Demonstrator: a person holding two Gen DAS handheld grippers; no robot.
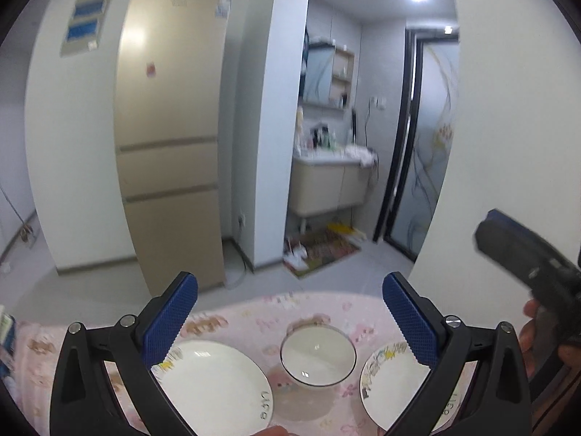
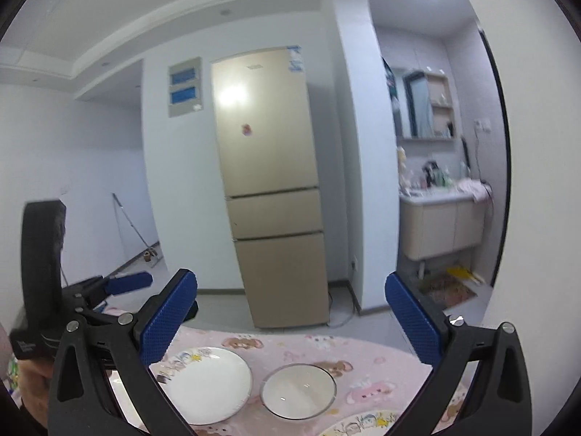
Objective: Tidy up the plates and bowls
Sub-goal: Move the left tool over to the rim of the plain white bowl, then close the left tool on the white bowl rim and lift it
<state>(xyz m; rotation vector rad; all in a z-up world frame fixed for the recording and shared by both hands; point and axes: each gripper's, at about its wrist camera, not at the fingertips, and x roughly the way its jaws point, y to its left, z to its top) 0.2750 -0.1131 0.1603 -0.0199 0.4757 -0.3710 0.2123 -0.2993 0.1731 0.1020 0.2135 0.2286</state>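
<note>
- Left hand-held gripper (image 1: 289,321): jaws spread wide, blue ribbed pads (image 1: 170,321) facing each other across an empty gap; nothing clamped.
- Right hand-held gripper (image 2: 290,321): same pose, jaws wide apart, blue pads (image 2: 169,321) bare, gap empty.
- Both held raised and roughly level, pointing forward.
- From the left wrist view, the right gripper's black body shows at the right edge, angled up and leftward, with part of the person's right hand (image 1: 537,338) wrapped on its grip.
- From the right wrist view, the left gripper sits at the left edge, the left hand (image 2: 34,388) grasping beneath it.
</note>
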